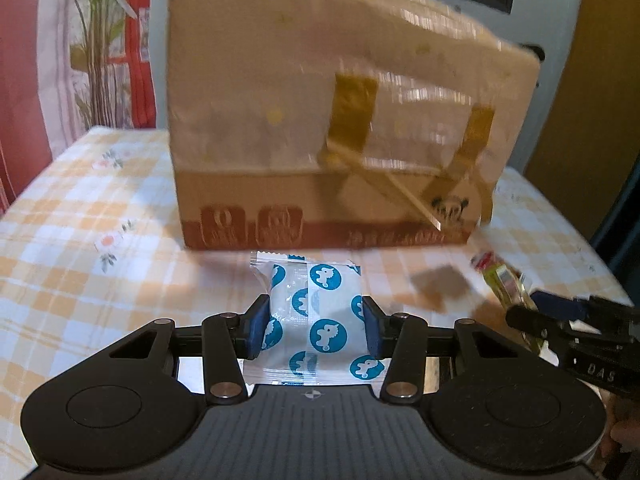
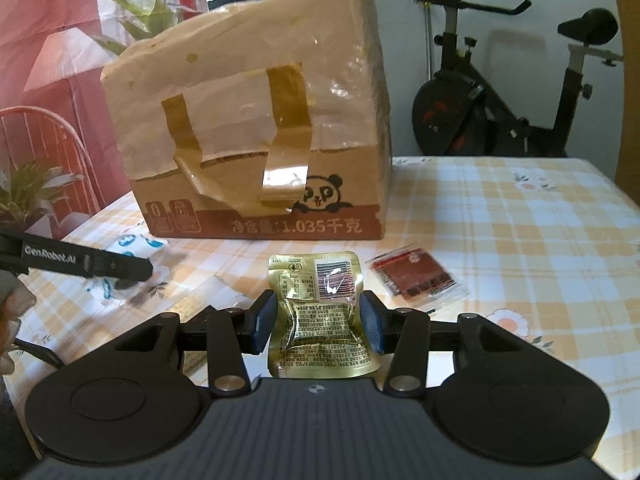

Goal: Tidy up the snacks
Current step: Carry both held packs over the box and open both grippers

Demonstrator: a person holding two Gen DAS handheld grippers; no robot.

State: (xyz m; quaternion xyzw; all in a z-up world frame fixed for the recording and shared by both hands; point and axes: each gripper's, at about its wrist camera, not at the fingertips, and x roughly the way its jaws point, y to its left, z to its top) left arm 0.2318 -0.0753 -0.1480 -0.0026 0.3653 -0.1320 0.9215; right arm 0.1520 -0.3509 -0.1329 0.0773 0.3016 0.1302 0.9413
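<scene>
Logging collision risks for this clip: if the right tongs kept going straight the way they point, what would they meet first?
Most likely the cardboard box, which stands directly ahead of the right tongs and the gold packet they grip. Only bare tablecloth seems to lie between, though depth is hard to judge. The red packet sits off to the right.

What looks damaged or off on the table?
The cardboard box is battered: its upper edge is torn and slanted, and two brown tape strips peel loose over a ripped flap on the front. The red snack packet lies askew beside it. Both held packets look intact.
</scene>
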